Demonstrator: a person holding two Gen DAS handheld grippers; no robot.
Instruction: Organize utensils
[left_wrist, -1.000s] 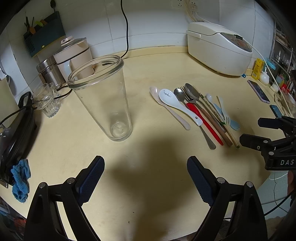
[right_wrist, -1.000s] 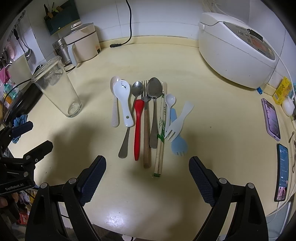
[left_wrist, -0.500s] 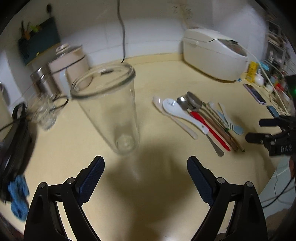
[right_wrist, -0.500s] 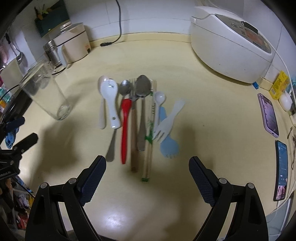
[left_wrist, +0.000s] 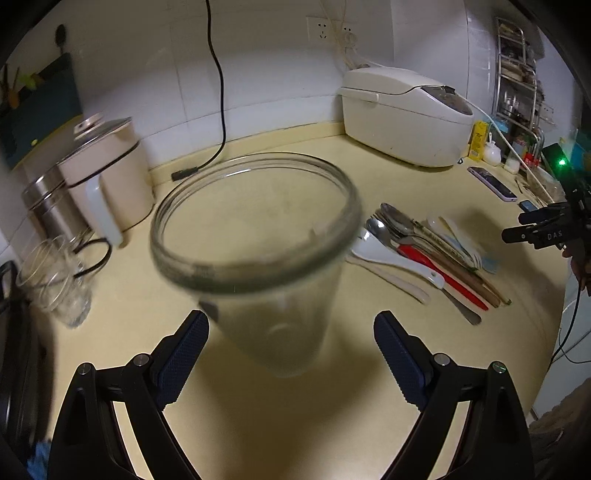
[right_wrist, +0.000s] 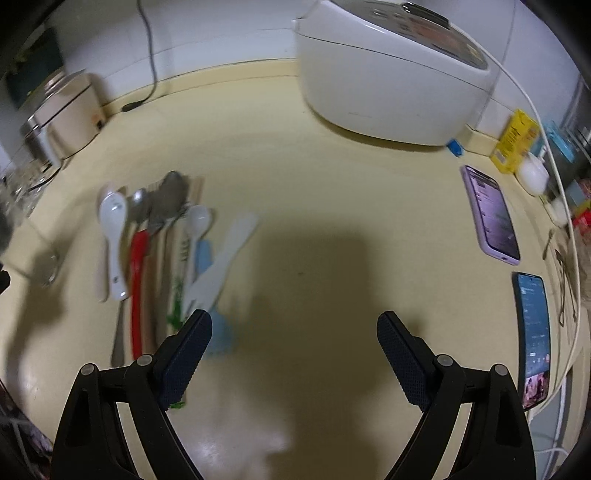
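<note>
**Kitchen worktop: glass and utensil row, both jaws empty**

Cream worktop (left_wrist: 258, 424) against a white tiled wall, rice cooker (left_wrist: 402, 114) at the back. Left gripper (left_wrist: 291, 354): jaws spread wide, holding nothing; tall glass (left_wrist: 266, 266) stands upright just ahead, its base between the pads, no contact seen. Right gripper (right_wrist: 294, 352): jaws wide apart, empty, over bare worktop. Utensils (right_wrist: 155, 251) lie side by side in a row to its left, blurred; the left pad overlaps the row's near end.
</note>
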